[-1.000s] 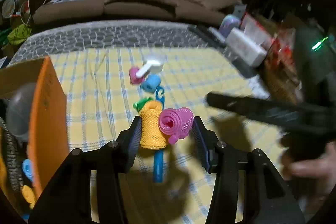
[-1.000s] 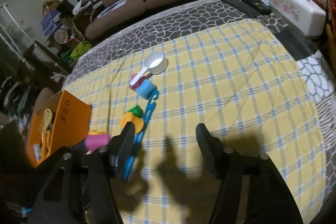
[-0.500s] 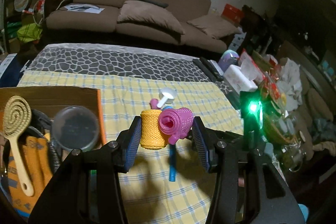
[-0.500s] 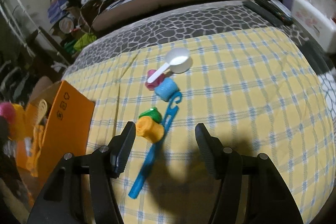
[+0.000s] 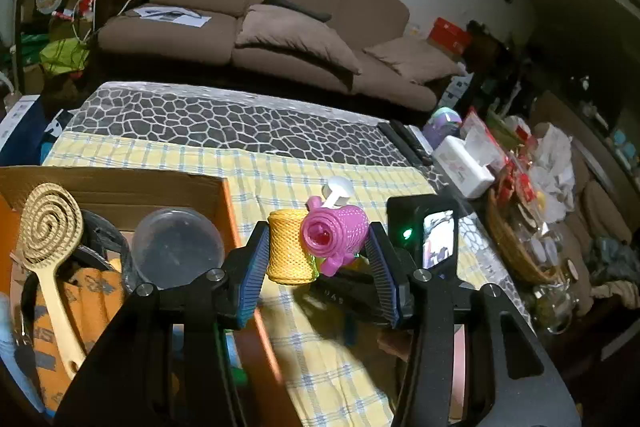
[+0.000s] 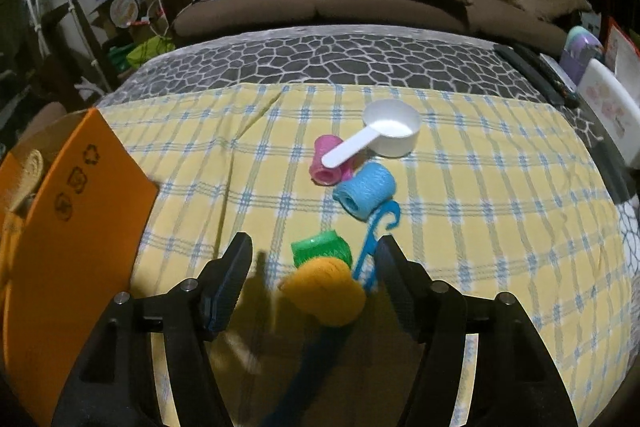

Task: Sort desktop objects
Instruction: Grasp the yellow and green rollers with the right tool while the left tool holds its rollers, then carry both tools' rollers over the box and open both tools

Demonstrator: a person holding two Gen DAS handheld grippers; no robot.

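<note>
Left gripper point(image 5: 318, 251) clamps two mesh rolls, yellow point(image 5: 286, 251) and pink point(image 5: 334, 235); right gripper point(image 6: 312, 277) is opening, empty, above a yellow mesh roll point(image 6: 326, 297). No legible writing.

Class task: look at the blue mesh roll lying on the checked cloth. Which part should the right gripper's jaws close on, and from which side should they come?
Take the blue mesh roll across its round body, coming down from above. It lies on its side, open end toward the camera, so the curved sides give the pads facing surfaces. The right gripper, jaws opening, should probably avoid the blue hanger against it.
</note>
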